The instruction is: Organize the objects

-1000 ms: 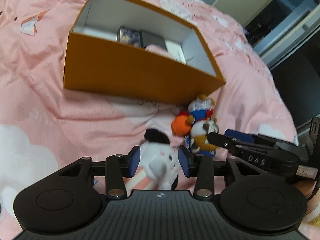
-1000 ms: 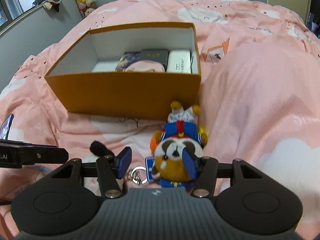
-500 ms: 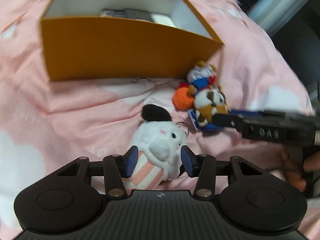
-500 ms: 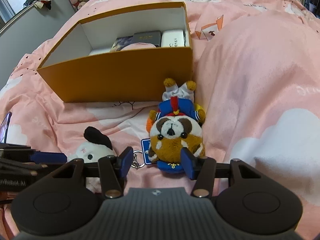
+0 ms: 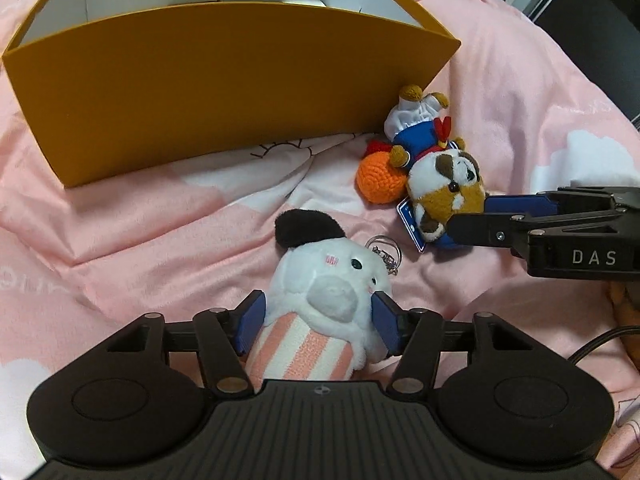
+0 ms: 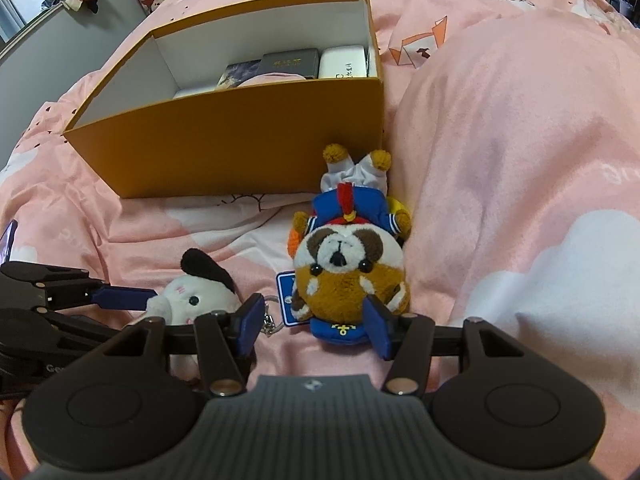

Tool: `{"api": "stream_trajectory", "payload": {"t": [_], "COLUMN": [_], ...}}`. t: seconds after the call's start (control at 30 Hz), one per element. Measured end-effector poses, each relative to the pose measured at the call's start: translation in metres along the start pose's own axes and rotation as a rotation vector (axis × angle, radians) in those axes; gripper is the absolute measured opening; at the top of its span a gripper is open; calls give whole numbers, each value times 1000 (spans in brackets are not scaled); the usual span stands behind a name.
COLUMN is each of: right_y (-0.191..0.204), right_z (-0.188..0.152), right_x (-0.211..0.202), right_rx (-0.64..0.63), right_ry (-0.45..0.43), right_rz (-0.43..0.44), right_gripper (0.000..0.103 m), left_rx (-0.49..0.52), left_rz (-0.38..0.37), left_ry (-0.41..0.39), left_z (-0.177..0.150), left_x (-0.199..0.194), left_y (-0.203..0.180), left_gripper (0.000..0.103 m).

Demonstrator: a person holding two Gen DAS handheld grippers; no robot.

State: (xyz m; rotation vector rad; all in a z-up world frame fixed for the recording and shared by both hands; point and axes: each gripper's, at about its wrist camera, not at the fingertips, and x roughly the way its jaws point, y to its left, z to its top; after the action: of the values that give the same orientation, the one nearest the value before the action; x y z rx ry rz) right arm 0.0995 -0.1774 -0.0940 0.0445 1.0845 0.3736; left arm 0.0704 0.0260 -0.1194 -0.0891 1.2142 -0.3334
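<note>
A white plush [image 5: 320, 280] with one black ear and a pink-striped body lies on the pink bedding. My left gripper [image 5: 318, 322] straddles it; its jaws are opening and its blue pads flank the plush without squeezing it. A brown-and-white plush in a blue sailor suit [image 6: 346, 264] lies upside down by the orange box [image 6: 240, 144]. My right gripper [image 6: 312, 324] is open around its head, the right pad touching and the left pad clear. From the left wrist the sailor plush [image 5: 444, 184] has an orange crocheted ball [image 5: 378, 178] beside it, and the right gripper [image 5: 472, 216] reaches in sideways.
The orange box [image 5: 224, 92] holds dark flat boxes and a white case [image 6: 344, 62]. A metal key ring [image 5: 384, 246] lies between the two plushes. A raised fold of duvet [image 6: 500, 140] rises at the right. A hand [image 5: 624, 300] holds the right gripper.
My left gripper has come down over the white plush and its fingers stand wider apart. The box now looms closer in its view. The right gripper has shifted slightly around the sailor plush's head.
</note>
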Motion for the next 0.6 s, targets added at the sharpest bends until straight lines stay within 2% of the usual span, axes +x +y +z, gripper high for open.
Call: {"api": "stream_trajectory", "payload": {"t": [0.1, 0.17, 0.2, 0.23, 0.27, 0.4, 0.53, 0.6], "right_y": [1, 1, 1, 2, 4, 9, 8, 6], "right_z": [0, 1, 2, 4, 6, 15, 17, 17], "right_x": [0, -3, -6, -8, -11, -10, -8, -7], "right_rx": [-4, -9, -13, -24, -35, -70, -67, -58], "right_ry": [-1, -16, -26, -40, -51, -72, -66, -58], "right_rz": [-2, -5, -7, -10, -12, -15, -10, -7], "right_gripper": [57, 57, 57, 57, 57, 57, 57, 58], "left_rx": [-11, -34, -50, -68, -75, -139, -173, -133], "left_rz": [7, 0, -3, 1, 12, 67, 33, 21], "left_ry": [-32, -78, -107, -143, -173, -253, -219, -194], "left_z": [-3, -6, -7, -8, -8, -4, -2, -3], "left_x": [-6, -18, -25, -32, -38, -52, -51, -53], "left_y": [-4, -4, -3, -2, 0, 10, 22, 23], "left_gripper": [57, 43, 40, 24, 13, 12, 13, 17]}}
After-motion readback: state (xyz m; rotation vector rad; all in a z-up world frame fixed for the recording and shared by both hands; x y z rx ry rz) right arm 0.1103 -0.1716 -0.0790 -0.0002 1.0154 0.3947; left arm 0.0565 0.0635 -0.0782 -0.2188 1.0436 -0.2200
